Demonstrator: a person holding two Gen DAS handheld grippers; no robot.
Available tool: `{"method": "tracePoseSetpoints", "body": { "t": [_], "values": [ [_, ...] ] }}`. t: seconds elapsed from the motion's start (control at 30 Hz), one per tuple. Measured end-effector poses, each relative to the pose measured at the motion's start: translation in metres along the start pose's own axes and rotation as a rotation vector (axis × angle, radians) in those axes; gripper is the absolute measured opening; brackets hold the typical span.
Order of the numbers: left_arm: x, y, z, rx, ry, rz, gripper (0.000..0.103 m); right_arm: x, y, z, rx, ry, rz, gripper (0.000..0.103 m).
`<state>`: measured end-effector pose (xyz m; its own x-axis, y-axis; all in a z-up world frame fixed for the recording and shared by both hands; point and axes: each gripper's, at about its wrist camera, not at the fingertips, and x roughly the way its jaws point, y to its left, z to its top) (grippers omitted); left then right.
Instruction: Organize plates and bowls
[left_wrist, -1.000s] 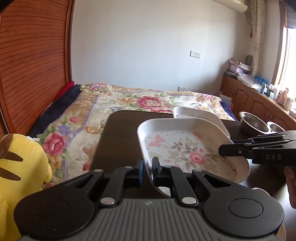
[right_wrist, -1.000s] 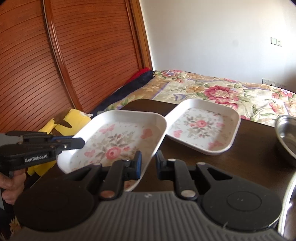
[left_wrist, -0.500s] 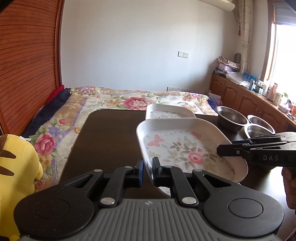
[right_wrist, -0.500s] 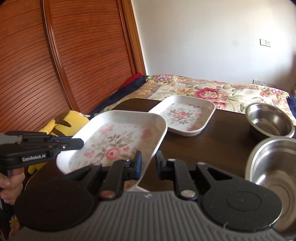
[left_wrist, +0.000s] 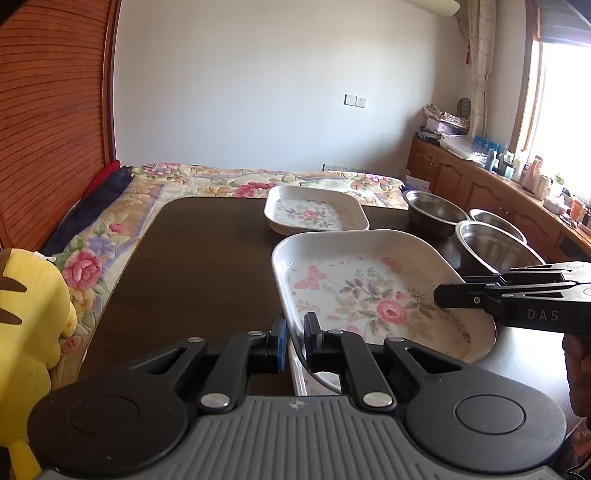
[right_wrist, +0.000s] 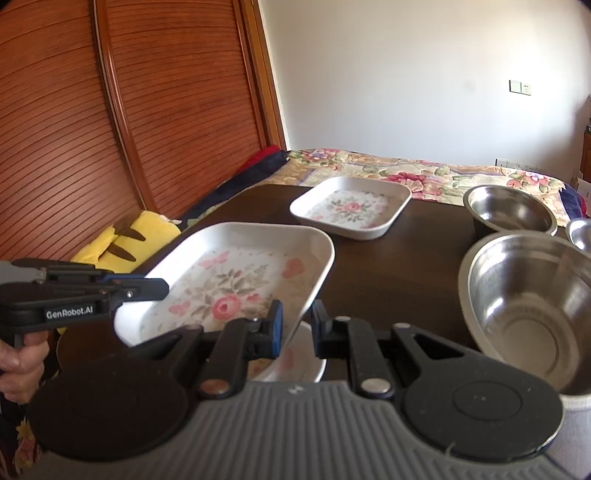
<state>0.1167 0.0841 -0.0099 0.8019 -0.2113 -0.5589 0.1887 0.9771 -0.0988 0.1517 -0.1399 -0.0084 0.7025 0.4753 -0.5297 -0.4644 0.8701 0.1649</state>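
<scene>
**Carrying a floral plate between two grippers**

Starting at the left of the left wrist view, a yellow plush toy (left_wrist: 26, 332) is sitting beside the dark bench (left_wrist: 192, 258), clear of the work. Moving right, the left gripper (left_wrist: 293, 341) is clamping the near rim of the large floral plate (left_wrist: 369, 295), its jaws closed on the edge. The plate is hanging above the bench, roughly level, probably so it can be lowered flat. At the right edge, the right gripper (left_wrist: 448, 295) is reaching over the opposite rim; in the right wrist view its jaws are pinching that rim too, sharing the load so the wide plate is not tipping. Another plate edge is showing directly beneath. Toward the upper middle, a smaller floral plate (left_wrist: 314, 214) is resting on the bench, and three steel bowls (left_wrist: 491, 247) are clustering at the right, likely awaiting stacking.
</scene>
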Motion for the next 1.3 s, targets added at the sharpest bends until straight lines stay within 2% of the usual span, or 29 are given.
{"method": "tracePoseSetpoints", "body": {
  "t": [0.6,1.3],
  "values": [
    [-0.013,-0.013,-0.026,0.004,0.033,-0.012,0.01,-0.021,0.005,-0.029,-0.001,0.01,0.011,0.018],
    [-0.007,-0.017,-0.031,0.023,0.051,0.006,0.011,-0.021,0.011,-0.035,-0.03,0.033,0.007,0.019]
  ]
}}
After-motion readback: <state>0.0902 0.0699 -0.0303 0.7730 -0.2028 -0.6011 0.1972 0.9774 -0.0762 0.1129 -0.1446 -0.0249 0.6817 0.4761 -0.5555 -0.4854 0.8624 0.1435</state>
